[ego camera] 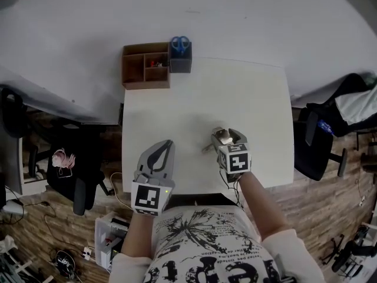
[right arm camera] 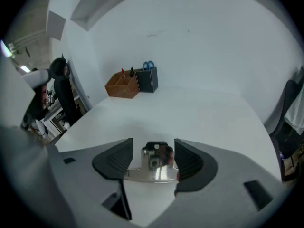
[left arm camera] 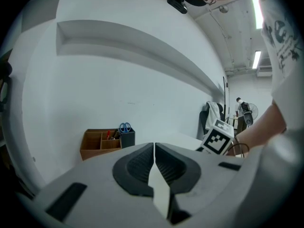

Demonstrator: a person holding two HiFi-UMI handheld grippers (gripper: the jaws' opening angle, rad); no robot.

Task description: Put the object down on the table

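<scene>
A shiny metal object (right arm camera: pixel 154 161) with a dark top sits between the jaws of my right gripper (right arm camera: pixel 153 152); its flat plate reaches from one jaw to the other, so the gripper is shut on it. In the head view that gripper (ego camera: pixel 226 137) hangs low over the near right part of the white table (ego camera: pixel 235 93). I cannot tell whether the object touches the tabletop. My left gripper (ego camera: pixel 164 148) is over the table's near edge. Its jaws are pressed together with nothing in them, as the left gripper view (left arm camera: pixel 154 148) shows.
A brown wooden organizer (ego camera: pixel 145 65) and a dark pen holder with blue scissors (ego camera: pixel 180 58) stand at the table's far left corner. Office chairs stand off the left side (ego camera: pixel 76 178) and the right side (ego camera: pixel 321 140).
</scene>
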